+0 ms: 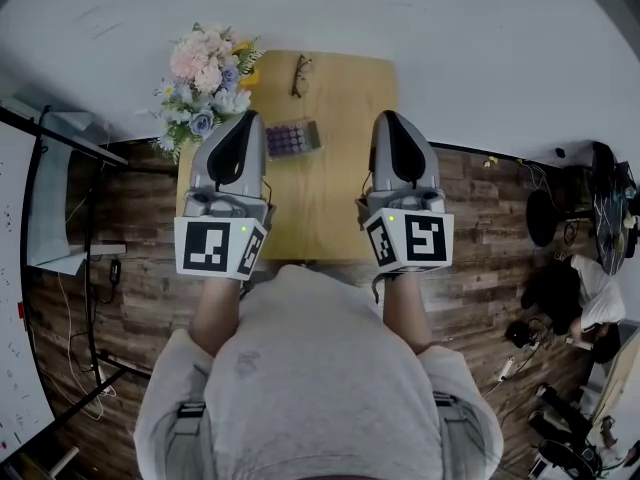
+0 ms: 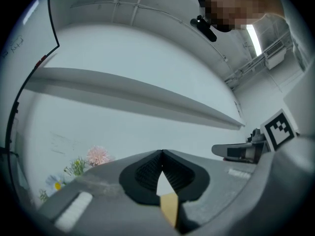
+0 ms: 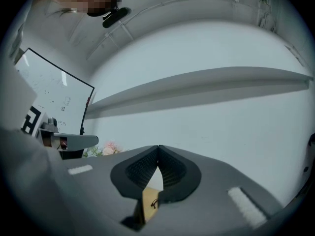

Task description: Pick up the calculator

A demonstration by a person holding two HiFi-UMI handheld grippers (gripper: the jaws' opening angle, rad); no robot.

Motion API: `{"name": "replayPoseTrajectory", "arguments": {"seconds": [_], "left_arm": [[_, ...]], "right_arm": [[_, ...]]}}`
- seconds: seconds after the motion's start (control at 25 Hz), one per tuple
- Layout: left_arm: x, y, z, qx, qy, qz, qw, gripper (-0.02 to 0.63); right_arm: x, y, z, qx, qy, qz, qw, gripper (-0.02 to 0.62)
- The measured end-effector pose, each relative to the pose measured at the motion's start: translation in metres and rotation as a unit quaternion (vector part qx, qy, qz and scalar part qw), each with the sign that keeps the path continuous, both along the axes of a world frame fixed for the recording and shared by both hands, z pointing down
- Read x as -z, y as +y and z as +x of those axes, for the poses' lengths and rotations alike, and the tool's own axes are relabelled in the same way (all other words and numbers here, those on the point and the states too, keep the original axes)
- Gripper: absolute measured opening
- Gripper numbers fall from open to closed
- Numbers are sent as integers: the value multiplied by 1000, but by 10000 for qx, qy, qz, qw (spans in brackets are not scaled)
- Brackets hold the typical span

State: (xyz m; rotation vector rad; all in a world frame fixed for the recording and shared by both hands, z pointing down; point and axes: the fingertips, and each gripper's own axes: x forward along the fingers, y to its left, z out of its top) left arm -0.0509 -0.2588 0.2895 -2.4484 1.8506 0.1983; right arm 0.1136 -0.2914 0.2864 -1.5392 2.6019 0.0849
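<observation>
The calculator [image 1: 293,138], a small slab with purple keys, lies on the wooden table [image 1: 330,198] towards its far side, between my two grippers. In the head view my left gripper [image 1: 248,118] hangs just left of it, and my right gripper [image 1: 388,118] is further off to its right. Both are held above the table and point at the white wall. The left gripper view shows its jaws [image 2: 161,152] shut with nothing between them. It is the same for the right gripper [image 3: 158,147]. Neither gripper view shows the calculator.
A bouquet of pink and blue flowers [image 1: 205,78] stands at the table's far left corner. A pair of glasses [image 1: 300,74] lies near the far edge. A whiteboard [image 1: 15,298] stands at the left, and a person [image 1: 585,293] sits on the floor at the right.
</observation>
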Motion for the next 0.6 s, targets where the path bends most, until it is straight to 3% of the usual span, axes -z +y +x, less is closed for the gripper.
{"name": "replayPoseTrajectory", "arguments": {"seconds": [0.32,0.6], "left_arm": [[-58,-18,4,-59,113,-790,9968,6],[-125,-31,-9,164,268,-1724,9845,5]], "right_arm": [[-49,-29,-31,496,171,-751,9958,2],[-118,-49,-53,827,450,-1749,9801,2]]}}
